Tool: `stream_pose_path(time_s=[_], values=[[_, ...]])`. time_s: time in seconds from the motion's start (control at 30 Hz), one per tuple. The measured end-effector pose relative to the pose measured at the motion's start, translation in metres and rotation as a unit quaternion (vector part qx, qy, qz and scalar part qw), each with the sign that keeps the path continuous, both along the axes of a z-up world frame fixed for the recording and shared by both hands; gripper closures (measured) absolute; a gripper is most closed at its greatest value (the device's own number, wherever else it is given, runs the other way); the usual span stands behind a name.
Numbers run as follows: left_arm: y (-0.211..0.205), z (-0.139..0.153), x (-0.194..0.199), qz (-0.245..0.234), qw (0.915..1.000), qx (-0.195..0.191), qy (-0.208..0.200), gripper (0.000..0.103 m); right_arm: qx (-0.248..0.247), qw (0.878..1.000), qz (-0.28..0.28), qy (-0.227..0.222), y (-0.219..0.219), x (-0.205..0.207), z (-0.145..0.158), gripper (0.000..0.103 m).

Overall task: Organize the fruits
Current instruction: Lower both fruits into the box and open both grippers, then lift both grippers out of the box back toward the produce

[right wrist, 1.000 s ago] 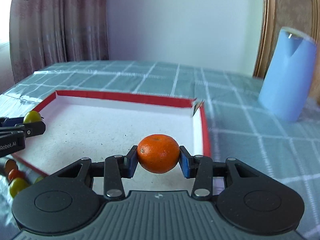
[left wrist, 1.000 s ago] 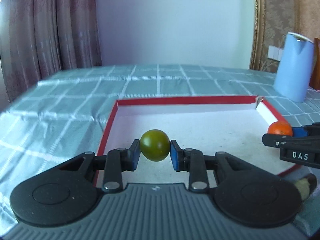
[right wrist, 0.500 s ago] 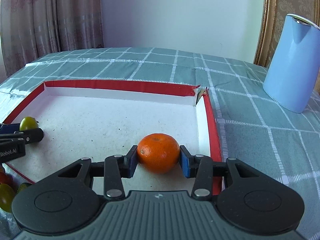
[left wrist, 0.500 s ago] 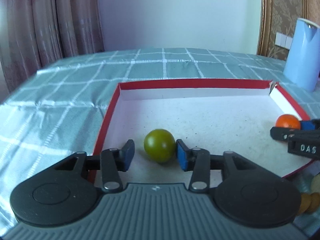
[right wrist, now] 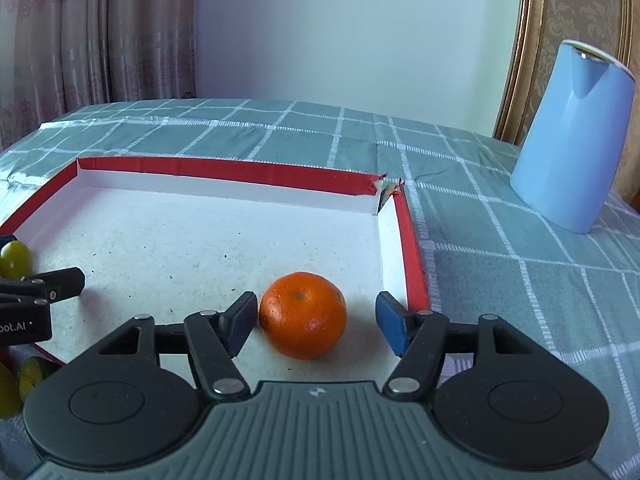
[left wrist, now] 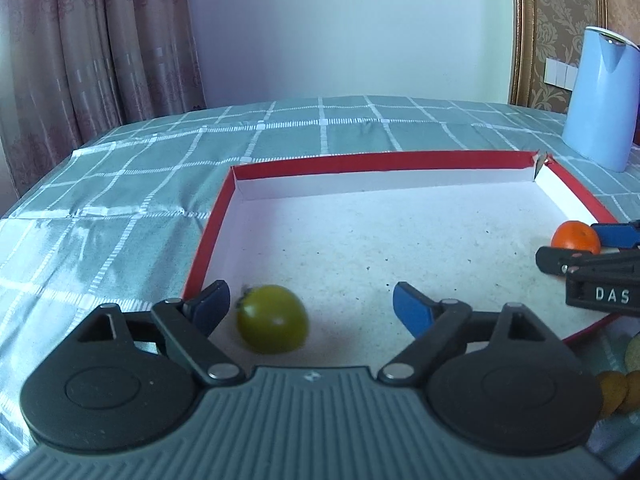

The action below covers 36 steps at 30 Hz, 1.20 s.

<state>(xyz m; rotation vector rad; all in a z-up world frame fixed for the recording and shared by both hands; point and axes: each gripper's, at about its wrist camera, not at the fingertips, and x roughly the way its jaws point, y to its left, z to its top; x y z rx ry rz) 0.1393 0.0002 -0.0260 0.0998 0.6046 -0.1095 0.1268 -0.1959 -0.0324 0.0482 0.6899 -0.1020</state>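
A shallow red-rimmed box (left wrist: 212, 236) (right wrist: 412, 248) with a white floor lies on the checked tablecloth. In the left wrist view a green tomato (left wrist: 273, 319) rests on the box floor, blurred, near the left pad. My left gripper (left wrist: 312, 304) has its jaws opening wide, both pads off the fruit. In the right wrist view an orange mandarin (right wrist: 303, 316) sits on the box floor by the right wall. My right gripper (right wrist: 316, 322) has its jaws opening; a gap shows on each side of the mandarin. Each gripper shows at the edge of the other's view, with its fruit (left wrist: 576, 236) (right wrist: 15, 258).
A light blue jug (left wrist: 600, 100) (right wrist: 572, 140) stands on the cloth to the right of the box. Several small fruits (left wrist: 618, 388) (right wrist: 24, 376) lie on the cloth in front of the box. Curtains and a wall stand behind the table.
Both grippers have let go: the left jaws spread wide and the green tomato dropped to the box floor and shifted left; the right jaws opened off the mandarin, which sits on the floor.
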Motion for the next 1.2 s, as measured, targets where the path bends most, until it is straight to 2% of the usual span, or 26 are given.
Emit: stream_pose_path(time_s=[0.13,0.2,0.4,0.57,0.67,0.77,1.03,1.2], values=[[0.005,0.003,-0.005,-0.005,0.9998,-0.016,-0.005,0.011,0.001,1.0,0.0,-0.011,0.0,-0.005,0.001,0.031],[0.005,0.005,-0.009,0.005,0.9998,-0.011,-0.016,0.005,0.008,1.0,-0.005,-0.019,-0.002,-0.008,0.003,0.029],[0.014,0.011,-0.023,-0.001,0.9989,-0.033,-0.034,0.005,0.031,0.999,-0.008,-0.037,-0.011,-0.02,0.008,0.029],[0.014,0.011,-0.04,-0.01,0.9984,-0.025,-0.049,0.004,0.04,0.998,-0.005,-0.047,-0.014,-0.034,0.009,0.029],[0.014,0.012,-0.051,-0.007,0.9975,-0.013,-0.07,0.0,0.056,0.997,-0.006,-0.061,-0.018,-0.044,0.014,0.029],[0.02,0.013,-0.061,-0.001,0.9962,-0.019,-0.085,0.0,0.074,0.994,-0.008,-0.078,-0.024,-0.058,0.018,0.029],[0.043,0.011,-0.068,0.015,0.996,-0.059,-0.065,0.0,0.128,0.987,-0.02,-0.099,-0.047,-0.119,0.016,0.028],[0.042,0.01,-0.066,0.017,0.9967,-0.056,-0.057,0.0,0.158,0.985,-0.006,-0.067,-0.048,-0.135,-0.002,0.025]])
